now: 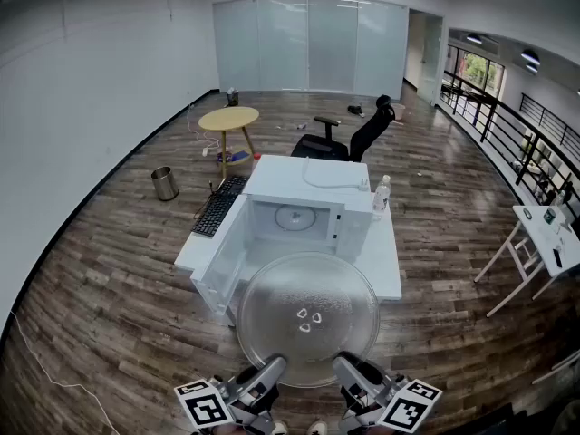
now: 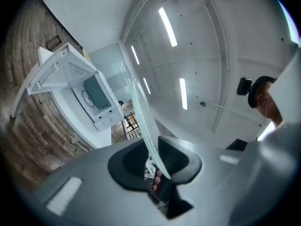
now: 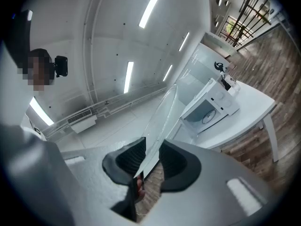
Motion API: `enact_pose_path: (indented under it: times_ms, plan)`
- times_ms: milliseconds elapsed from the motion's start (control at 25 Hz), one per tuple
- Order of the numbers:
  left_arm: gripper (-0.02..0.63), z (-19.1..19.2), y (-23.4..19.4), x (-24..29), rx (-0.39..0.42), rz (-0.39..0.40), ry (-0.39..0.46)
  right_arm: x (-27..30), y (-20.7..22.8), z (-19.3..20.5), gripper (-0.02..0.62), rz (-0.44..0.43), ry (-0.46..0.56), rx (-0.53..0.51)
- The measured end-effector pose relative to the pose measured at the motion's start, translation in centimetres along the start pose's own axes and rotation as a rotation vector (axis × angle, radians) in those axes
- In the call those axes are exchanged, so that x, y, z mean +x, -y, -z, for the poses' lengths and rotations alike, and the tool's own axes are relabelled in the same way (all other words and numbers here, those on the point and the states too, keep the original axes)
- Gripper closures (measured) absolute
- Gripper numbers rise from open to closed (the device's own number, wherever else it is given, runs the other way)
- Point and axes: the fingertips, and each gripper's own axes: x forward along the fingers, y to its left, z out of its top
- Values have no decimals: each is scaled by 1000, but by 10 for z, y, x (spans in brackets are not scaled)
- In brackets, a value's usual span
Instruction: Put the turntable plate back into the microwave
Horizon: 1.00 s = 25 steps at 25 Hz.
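A round clear glass turntable plate (image 1: 306, 320) hangs flat in the air in front of the white microwave (image 1: 304, 181). The microwave's door (image 1: 220, 272) is swung open to the left and a roller ring lies in its cavity (image 1: 294, 217). My left gripper (image 1: 272, 371) and right gripper (image 1: 349, 371) are each shut on the plate's near rim, side by side. In the left gripper view the plate's edge (image 2: 143, 119) runs between the dark pads (image 2: 181, 161), with the open microwave (image 2: 89, 95) beyond. In the right gripper view the plate (image 3: 160, 124) is clamped in the same way, and the microwave (image 3: 211, 105) stands ahead.
The microwave stands on a white table (image 1: 385, 265) with a black keyboard (image 1: 217, 208) on the left and a water bottle (image 1: 381, 193) on the right. Behind are an office chair (image 1: 349, 139), a round wooden table (image 1: 228, 119) and a metal bin (image 1: 164, 183). Another white table (image 1: 544, 234) is at the right.
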Motion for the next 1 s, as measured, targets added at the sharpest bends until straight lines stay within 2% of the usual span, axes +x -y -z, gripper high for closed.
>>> enact_pose_path:
  times_ms: [640, 1000]
  plan:
    - [529, -45, -22, 17, 19, 65, -47, 44, 6, -11, 499, 24, 61, -32]
    - [529, -46, -38, 22, -13, 66, -63, 52, 19, -7, 499, 39, 53, -17]
